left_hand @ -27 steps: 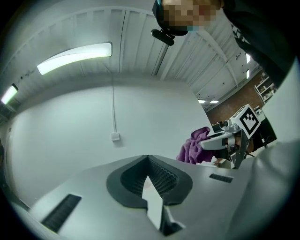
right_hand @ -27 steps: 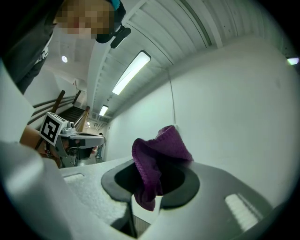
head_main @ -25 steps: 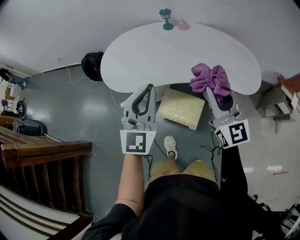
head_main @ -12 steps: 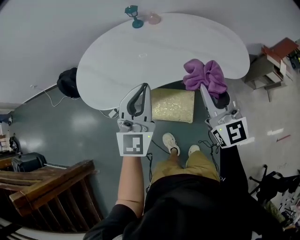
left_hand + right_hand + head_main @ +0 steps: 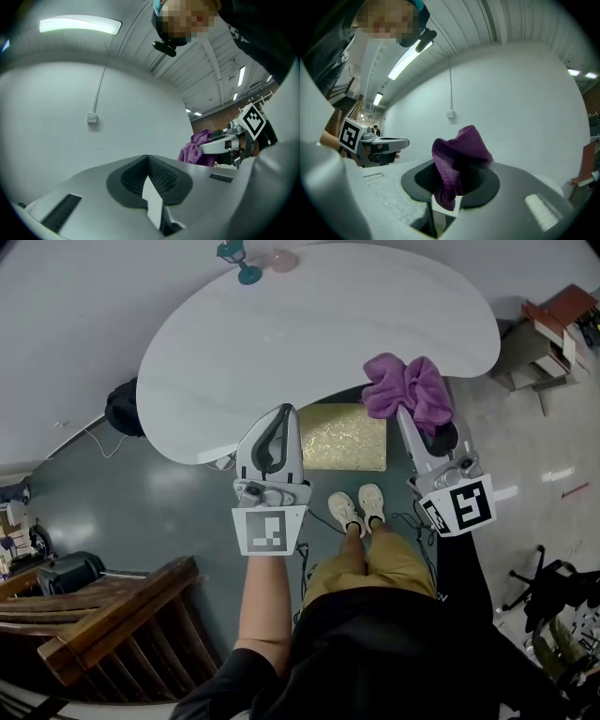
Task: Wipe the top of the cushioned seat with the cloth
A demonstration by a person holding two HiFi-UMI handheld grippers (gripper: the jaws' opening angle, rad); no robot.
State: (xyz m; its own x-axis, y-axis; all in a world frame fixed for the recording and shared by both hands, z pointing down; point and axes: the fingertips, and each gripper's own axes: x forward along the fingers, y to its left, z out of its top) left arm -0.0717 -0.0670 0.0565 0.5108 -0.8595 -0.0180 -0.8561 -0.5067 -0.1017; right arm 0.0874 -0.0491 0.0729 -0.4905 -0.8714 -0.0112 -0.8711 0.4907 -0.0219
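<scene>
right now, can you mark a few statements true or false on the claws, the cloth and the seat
1. The right claw is shut on a purple cloth. True.
2. The left claw holds a second cloth. False: it is shut with nothing in it.
3. The cushioned seat has a blue top. False: its top is gold.
4. A teal ornament stands on the white table. True.
</scene>
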